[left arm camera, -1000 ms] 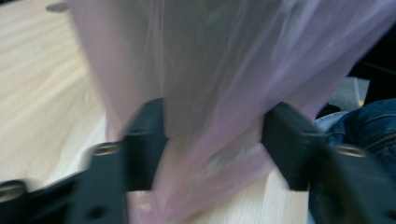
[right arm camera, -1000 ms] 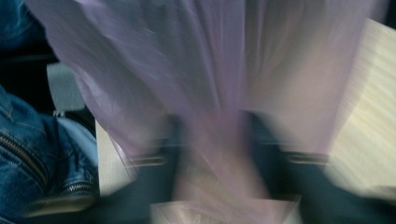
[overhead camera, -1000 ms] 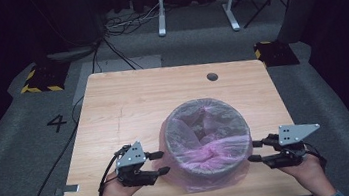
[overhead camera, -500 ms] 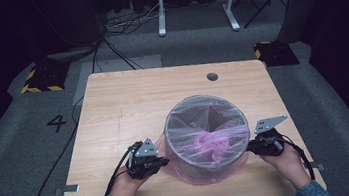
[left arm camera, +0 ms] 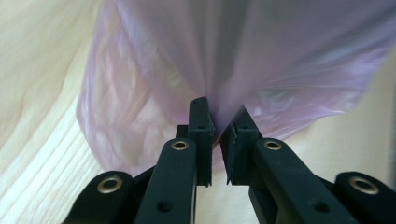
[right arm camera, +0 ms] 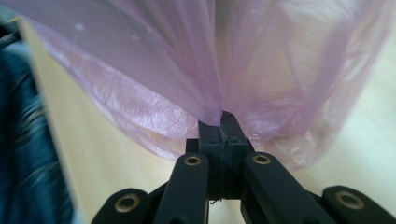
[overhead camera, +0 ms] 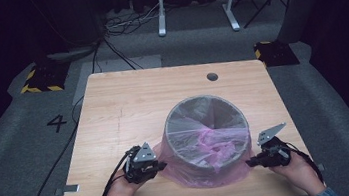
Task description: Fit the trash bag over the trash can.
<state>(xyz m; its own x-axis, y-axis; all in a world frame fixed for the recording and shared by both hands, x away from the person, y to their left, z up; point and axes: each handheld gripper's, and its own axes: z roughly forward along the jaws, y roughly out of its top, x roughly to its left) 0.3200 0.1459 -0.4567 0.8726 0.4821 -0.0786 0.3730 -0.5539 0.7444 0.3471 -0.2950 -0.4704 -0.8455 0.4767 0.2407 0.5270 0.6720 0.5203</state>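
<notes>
The thin pink plastic bag (overhead camera: 206, 167) lines the round grey bin (overhead camera: 205, 119) near the wooden counter's (overhead camera: 128, 103) front edge. The left tool (overhead camera: 156, 164) and right tool (overhead camera: 251, 161) each pinch its skirt low. Pull down evenly and gently, so the film does not tear.

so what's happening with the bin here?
A person is lining a mesh bin on the table with a pink plastic bag. The left gripper and right gripper each pinch the bag's film on opposite sides, low near the tabletop, with the bag's skirt pulled down over the bin's outside.
</notes>
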